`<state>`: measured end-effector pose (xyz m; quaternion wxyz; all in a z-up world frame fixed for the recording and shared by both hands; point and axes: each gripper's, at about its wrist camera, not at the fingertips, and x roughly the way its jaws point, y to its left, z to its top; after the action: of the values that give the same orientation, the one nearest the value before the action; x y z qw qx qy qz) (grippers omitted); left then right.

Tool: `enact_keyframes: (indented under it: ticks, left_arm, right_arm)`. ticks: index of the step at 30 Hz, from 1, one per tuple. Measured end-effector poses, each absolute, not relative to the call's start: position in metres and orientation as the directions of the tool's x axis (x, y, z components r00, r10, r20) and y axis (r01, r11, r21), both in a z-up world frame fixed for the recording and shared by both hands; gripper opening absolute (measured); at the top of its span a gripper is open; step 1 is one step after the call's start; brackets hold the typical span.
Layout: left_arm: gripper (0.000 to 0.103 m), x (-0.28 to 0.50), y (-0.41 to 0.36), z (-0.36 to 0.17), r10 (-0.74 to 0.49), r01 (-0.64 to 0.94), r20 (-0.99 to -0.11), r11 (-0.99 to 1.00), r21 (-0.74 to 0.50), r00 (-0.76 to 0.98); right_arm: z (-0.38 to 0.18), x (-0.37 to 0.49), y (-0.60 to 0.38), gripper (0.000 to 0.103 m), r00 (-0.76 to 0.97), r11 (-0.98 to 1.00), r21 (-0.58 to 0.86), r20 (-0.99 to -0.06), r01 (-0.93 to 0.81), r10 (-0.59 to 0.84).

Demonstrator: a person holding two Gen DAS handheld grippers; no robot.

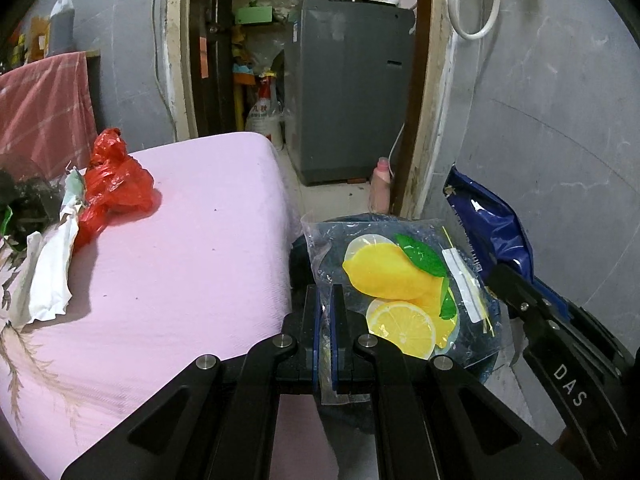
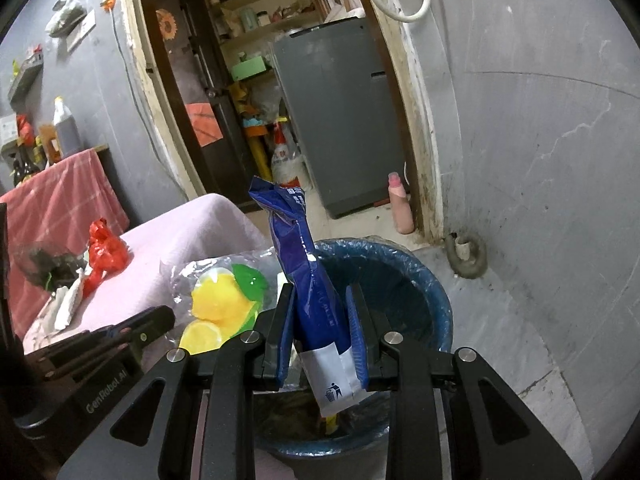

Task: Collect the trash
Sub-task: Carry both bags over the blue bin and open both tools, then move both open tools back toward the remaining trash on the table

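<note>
Beside grey walls, pink-covered table (image 1: 192, 240)

Both handheld grippers are matte black, built from angular linkage arms pinned with round silver screw heads, and each of their fingers carries a blue pad on its inner face. The left gripper (image 1: 327, 320) shows white "GenRobot.AI" lettering on its body in the right wrist view. The right gripper (image 2: 322, 320) bears white letters "DAS".
</note>
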<state>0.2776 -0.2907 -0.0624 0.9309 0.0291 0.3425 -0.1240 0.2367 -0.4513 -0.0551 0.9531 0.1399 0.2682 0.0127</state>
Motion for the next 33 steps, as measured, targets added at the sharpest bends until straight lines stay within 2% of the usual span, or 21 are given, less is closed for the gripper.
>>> enact_keyframes:
  ticks: [9,28,31,33]
  left_arm:
    - [0.003,0.278,-0.298,-0.068,-0.196,0.267,-0.642,0.964,0.013,0.741]
    - [0.015,0.275,-0.292,-0.062,-0.262,0.278,-0.628,0.958,-0.075,0.733]
    - [0.021,0.272,-0.29,-0.058,-0.273,0.28,-0.612,0.956,-0.087,0.742]
    - [0.033,0.268,-0.289,-0.055,-0.276,0.281,-0.6,0.956,-0.088,0.751]
  right_arm:
    - [-0.067,0.242,-0.456,0.024,0.835,0.955,0.289,-0.54,0.071,0.102]
    - [-0.065,0.238,-0.46,0.031,0.837,0.956,0.281,-0.541,0.082,0.087]
    - [-0.062,0.234,-0.462,0.032,0.847,0.959,0.271,-0.526,0.085,0.074]
    - [-0.059,0.232,-0.462,0.032,0.853,0.961,0.263,-0.518,0.087,0.065]
